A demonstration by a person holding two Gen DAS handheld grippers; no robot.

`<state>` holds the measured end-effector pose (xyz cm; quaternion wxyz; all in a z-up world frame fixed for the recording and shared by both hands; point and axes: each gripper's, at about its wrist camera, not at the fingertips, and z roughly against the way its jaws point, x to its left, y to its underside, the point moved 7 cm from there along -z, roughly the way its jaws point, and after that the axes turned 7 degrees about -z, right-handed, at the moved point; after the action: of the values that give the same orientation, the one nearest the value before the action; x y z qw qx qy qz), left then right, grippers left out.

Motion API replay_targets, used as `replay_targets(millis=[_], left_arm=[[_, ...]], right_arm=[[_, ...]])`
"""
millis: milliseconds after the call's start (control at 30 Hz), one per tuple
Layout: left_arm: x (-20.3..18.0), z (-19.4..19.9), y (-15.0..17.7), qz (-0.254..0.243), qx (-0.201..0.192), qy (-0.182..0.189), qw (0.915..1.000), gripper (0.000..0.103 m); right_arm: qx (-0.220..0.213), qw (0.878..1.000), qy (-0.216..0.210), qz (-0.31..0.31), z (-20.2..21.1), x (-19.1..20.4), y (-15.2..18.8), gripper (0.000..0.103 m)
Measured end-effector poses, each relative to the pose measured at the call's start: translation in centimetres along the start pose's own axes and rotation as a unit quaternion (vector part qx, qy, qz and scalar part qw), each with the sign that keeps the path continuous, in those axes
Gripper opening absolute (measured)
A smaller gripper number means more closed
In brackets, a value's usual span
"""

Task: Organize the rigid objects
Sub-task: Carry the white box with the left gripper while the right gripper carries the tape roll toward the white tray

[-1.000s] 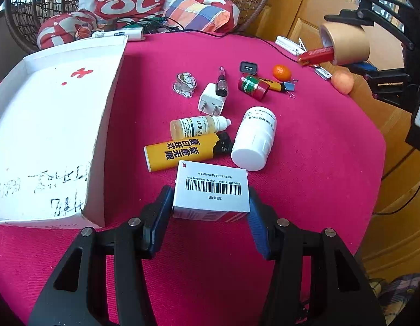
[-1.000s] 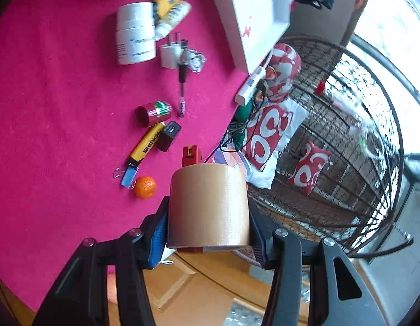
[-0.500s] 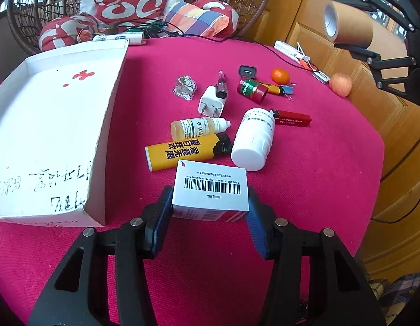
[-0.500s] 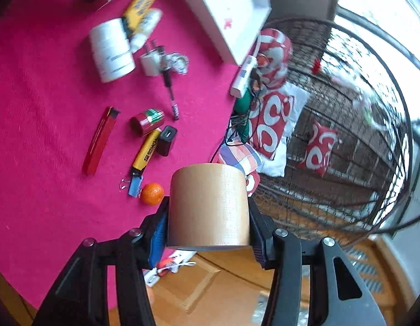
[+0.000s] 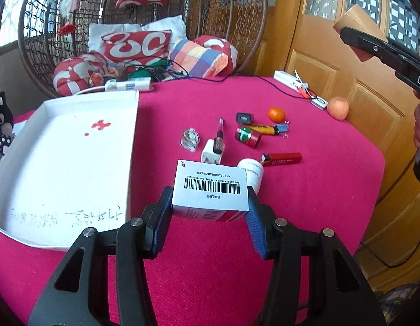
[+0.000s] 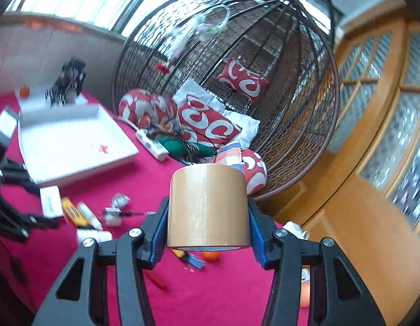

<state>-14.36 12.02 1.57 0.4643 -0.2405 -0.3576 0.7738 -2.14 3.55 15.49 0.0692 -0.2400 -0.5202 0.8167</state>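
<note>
the white tray (image 5: pixel 63 163) lies empty at the left of the red bench (image 5: pixel 318 190). the right gripper (image 6: pixel 208 217), clamped on the brown tape roll (image 6: pixel 208 203), has risen and rolled level, so the roll is clear of the clutter. the left gripper (image 5: pixel 210 206), closed on the barcoded box (image 5: pixel 211 190), has lifted it off the cloth beside the tray. 2 items are likely bound for the tray; the white bottle (image 5: pixel 252 171), red lighter (image 5: pixel 282 159) and orange (image 5: pixel 276 114) remain loose.
</note>
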Motion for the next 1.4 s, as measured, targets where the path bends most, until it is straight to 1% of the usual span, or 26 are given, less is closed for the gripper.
replay_targets(millis=[67, 200, 300, 333, 467, 600, 767, 900, 1000, 1167, 1233, 1333, 1400], left_arm=[[0.7, 1.0, -1.0, 0.003, -0.016, -0.012, 0.9998, 0.051], [2.5, 3.1, -2.6, 0.006, -0.049, -0.044, 0.9978, 0.051], [4.1, 4.5, -3.6, 0.01, -0.067, -0.067, 0.9954, 0.051], [4.8, 5.0, -3.8, 0.013, -0.074, -0.075, 0.9944, 0.051], [7.7, 6.3, -4.3, 0.032, -0.084, -0.102, 0.9907, 0.051], [10.2, 6.7, -4.5, 0.048, -0.083, -0.125, 0.9875, 0.051], [12.5, 7.0, -4.5, 0.058, -0.084, -0.148, 0.9837, 0.051], [14.0, 6.7, -4.0, 0.068, -0.074, -0.158, 0.9822, 0.051], [15.5, 6.1, -3.9, 0.074, -0.062, -0.168, 0.9811, 0.051], [17.8, 5.4, -3.6, 0.093, -0.045, -0.173, 0.9795, 0.051], [18.5, 5.0, -3.5, 0.099, -0.038, -0.175, 0.9789, 0.051], [19.3, 3.8, -3.9, 0.106, -0.03, -0.167, 0.9797, 0.051], [19.9, 2.9, -4.2, 0.107, -0.023, -0.173, 0.9788, 0.051]], right_arm=[[-0.012, 0.998, -0.033, -0.057, 0.3, 0.2, -0.5, 0.052], [-0.024, 0.985, -0.085, -0.15, -0.3, 0.8, -1.0, 0.052], [-0.019, 0.975, -0.109, -0.192, -0.9, 1.1, -1.3, 0.052], [-0.016, 0.973, -0.115, -0.198, -1.1, 1.3, -1.3, 0.052], [-0.011, 0.973, -0.125, -0.195, -1.4, 2.4, -2.0, 0.052], [-0.009, 0.969, -0.145, -0.2, -1.9, 3.6, -3.3, 0.052], [0.007, 0.964, -0.174, -0.201, -3.2, 5.5, -4.4, 0.052], [0.021, 0.958, -0.198, -0.206, -4.5, 7.5, -4.7, 0.052], [0.044, 0.951, -0.219, -0.213, -6.0, 9.3, -4.7, 0.052], [0.068, 0.952, -0.225, -0.196, -7.9, 11.5, -5.0, 0.052], [0.076, 0.95, -0.23, -0.197, -8.6, 12.1, -5.1, 0.052], [0.092, 0.946, -0.237, -0.201, -9.8, 13.1, -4.9, 0.052], [0.105, 0.943, -0.241, -0.205, -10.9, 13.9, -4.6, 0.052]])
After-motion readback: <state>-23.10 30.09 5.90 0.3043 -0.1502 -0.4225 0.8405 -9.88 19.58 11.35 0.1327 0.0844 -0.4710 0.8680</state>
